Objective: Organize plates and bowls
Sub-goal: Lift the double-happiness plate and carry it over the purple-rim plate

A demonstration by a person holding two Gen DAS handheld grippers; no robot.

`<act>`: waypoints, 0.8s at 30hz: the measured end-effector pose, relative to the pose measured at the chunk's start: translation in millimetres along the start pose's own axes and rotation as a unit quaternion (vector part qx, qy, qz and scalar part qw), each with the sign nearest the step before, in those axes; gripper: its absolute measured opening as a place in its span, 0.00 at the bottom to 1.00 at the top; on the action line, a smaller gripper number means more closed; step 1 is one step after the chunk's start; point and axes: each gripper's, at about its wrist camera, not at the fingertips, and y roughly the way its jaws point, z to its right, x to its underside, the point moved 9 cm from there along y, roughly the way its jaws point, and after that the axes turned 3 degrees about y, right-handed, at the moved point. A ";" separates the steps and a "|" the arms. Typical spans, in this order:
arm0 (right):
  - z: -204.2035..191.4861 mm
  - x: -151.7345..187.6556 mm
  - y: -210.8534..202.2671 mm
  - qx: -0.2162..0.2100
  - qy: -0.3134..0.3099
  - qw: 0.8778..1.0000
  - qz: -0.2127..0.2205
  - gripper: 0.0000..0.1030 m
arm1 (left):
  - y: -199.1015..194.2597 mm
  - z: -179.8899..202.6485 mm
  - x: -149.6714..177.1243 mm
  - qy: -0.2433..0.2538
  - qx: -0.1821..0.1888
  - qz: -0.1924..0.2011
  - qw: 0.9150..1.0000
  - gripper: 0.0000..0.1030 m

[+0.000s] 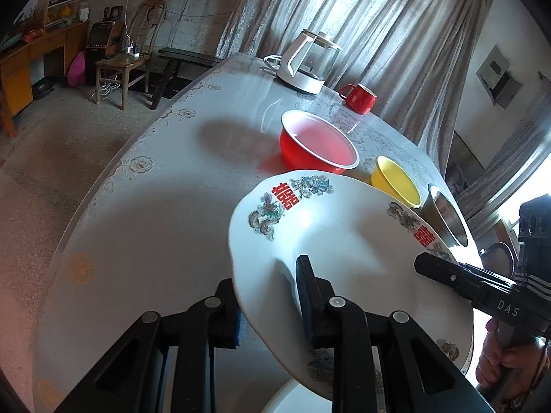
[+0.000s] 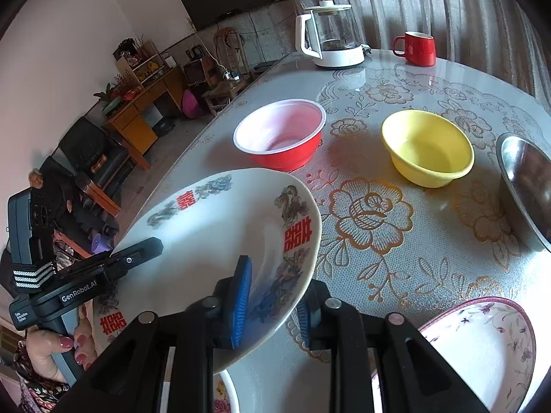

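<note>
Left wrist: both grippers, left (image 1: 272, 304) and right (image 2: 275, 304), w/ jaws clamped on opposite rims of white dragon plate (image 1: 337, 241), tilted above counter (image 1: 155, 206) near edge. Lace-pattern cloth; red bowl (image 2: 280, 136), yellow bowl (image 2: 427, 146) mid-counter; kettle (image 2: 330, 36) at far edge by curtains (image 2: 447, 3).

Right gripper (image 2: 272, 303) clamped on dragon plate (image 2: 206, 234) rim, plate tilted.
Left gripper (image 2: 137, 251) at 9 o'clock touches plate. Red bowl (image 2: 280, 137) at 12, yellow bowl (image 2: 427, 148) at 1, on counter (image 2: 396, 241).
</note>
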 end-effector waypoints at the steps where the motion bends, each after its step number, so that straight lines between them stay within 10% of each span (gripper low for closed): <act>1: 0.9 0.6 -4.3 -0.001 -0.001 1.000 0.002 0.23 | -1.2 4.2 0.0 0.001 0.003 0.002 1.000 0.25; 24: 68.6 53.8 -118.9 -0.013 0.058 0.995 0.079 0.23 | -14.1 149.3 38.9 0.086 0.075 0.006 0.993 0.25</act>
